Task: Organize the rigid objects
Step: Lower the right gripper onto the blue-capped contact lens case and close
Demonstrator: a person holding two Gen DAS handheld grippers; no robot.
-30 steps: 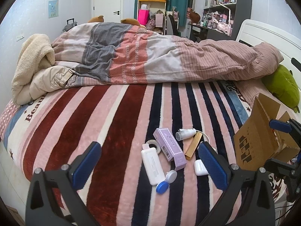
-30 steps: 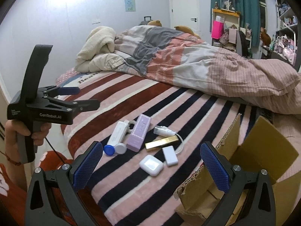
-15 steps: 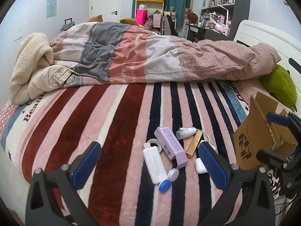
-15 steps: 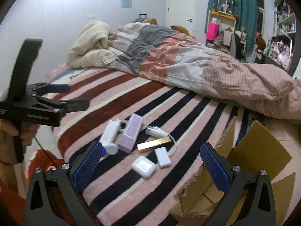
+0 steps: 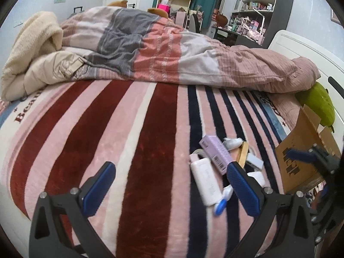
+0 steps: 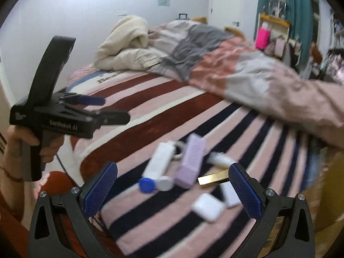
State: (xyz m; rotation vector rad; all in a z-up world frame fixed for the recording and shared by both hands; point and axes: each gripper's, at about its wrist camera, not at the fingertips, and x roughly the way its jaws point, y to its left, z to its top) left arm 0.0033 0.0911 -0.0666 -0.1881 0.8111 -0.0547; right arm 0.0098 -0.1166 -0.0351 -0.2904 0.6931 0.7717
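Observation:
Several small rigid items lie together on the striped bed blanket: a purple box (image 5: 215, 153) (image 6: 191, 163), a white power bank (image 5: 205, 180) (image 6: 160, 162), a blue-and-white lens case (image 6: 155, 184), a gold bar (image 6: 212, 178), a white earbud case (image 6: 207, 206) and a small white bottle (image 6: 220, 159). A cardboard box (image 5: 301, 150) stands open at their right. My left gripper (image 5: 169, 190) is open and empty, left of the items. My right gripper (image 6: 172, 191) is open and empty, just above the items.
A rumpled duvet (image 5: 172, 47) and cream blanket (image 5: 30, 49) fill the far half of the bed. A green plush (image 5: 318, 105) lies by the white headboard (image 5: 311, 51). Shelves and a desk stand behind. The left gripper also shows in the right wrist view (image 6: 103, 109).
Both grippers have moved closer to the bed and the items. The left view has swung left, so the items now sit at its right. The right view has swung left, away from the cardboard box.

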